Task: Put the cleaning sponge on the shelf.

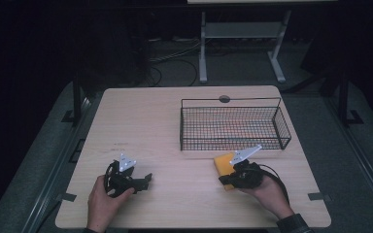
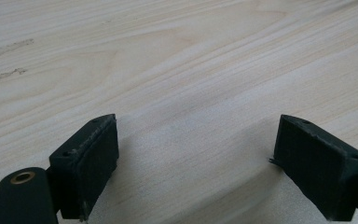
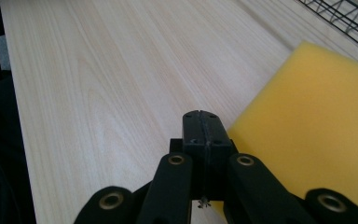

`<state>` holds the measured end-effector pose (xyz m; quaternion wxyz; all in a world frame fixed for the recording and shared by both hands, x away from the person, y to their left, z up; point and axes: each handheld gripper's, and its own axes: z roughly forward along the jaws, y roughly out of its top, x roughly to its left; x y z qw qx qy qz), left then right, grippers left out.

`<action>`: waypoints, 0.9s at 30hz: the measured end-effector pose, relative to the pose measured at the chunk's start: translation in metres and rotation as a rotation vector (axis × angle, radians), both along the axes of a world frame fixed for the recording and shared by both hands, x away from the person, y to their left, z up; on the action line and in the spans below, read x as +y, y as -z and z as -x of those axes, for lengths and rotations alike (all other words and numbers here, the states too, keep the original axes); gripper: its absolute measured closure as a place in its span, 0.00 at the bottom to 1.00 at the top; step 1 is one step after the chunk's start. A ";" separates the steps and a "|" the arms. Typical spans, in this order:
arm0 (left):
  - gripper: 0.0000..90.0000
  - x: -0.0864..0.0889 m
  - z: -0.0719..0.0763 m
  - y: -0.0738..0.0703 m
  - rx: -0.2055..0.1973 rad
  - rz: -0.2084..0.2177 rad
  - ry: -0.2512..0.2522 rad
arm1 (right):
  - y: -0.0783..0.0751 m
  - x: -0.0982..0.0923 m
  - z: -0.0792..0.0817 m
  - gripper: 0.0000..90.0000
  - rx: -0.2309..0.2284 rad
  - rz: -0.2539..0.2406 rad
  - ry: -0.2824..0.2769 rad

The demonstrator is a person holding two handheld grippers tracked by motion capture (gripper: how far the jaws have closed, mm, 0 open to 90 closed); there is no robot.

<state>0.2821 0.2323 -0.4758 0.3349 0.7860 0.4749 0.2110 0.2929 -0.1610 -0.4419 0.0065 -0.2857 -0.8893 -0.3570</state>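
A yellow foam sponge (image 1: 222, 161) lies flat on the wooden table (image 1: 150, 126), just in front of the wire basket. My right gripper (image 1: 223, 179) hovers over the sponge's near edge, pointing left. In the right gripper view its jaws (image 3: 204, 126) are pressed together with nothing between them, and the sponge (image 3: 317, 130) lies just to their right. My left gripper (image 1: 148, 178) rests at the table's front left, held in a hand. In the left gripper view it (image 2: 196, 135) stands wide open over bare wood, with nothing between the pads (image 2: 91, 158).
A black wire basket (image 1: 233, 127) stands at the back right of the table; its corner (image 3: 349, 14) appears past the sponge. A round grommet (image 1: 224, 99) sits at the far edge. Beyond the table are a dark floor, cables and a white desk frame (image 1: 203, 48).
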 end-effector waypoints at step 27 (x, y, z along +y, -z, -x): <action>0.15 0.000 0.000 0.000 0.001 -0.003 0.001 | -0.006 -0.045 0.004 0.98 -0.003 0.005 0.109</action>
